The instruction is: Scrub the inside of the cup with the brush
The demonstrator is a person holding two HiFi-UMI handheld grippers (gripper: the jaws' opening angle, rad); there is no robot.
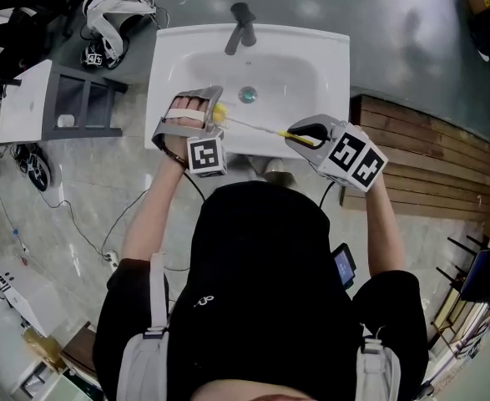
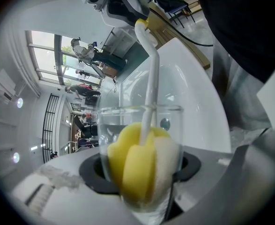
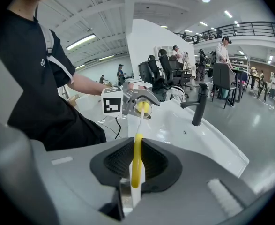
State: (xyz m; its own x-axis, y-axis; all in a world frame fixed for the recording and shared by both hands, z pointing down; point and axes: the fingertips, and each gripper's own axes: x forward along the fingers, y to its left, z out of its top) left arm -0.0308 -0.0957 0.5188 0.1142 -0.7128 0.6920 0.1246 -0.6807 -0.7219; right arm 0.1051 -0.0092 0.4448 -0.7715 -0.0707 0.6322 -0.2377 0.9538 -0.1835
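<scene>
A clear glass cup (image 2: 142,125) lies on its side over the white sink (image 1: 320,65), with my left gripper (image 1: 201,114) shut on it. The brush's yellow-and-white sponge head (image 2: 139,165) sits deep inside the cup. From the head a thin white stem (image 1: 253,124) runs out to the yellow handle (image 3: 137,161). My right gripper (image 1: 301,134) is shut on that handle, to the right of the cup. In the right gripper view the cup (image 3: 143,108) shows mouth-on at the end of the stem, inside the left gripper (image 3: 138,100).
A dark faucet (image 1: 242,25) stands at the back of the sink, and the drain (image 1: 247,95) lies just beyond the cup. Right of the sink is a wooden slatted bench (image 1: 428,157). At the left stands a grey frame (image 1: 86,98), with cables on the floor.
</scene>
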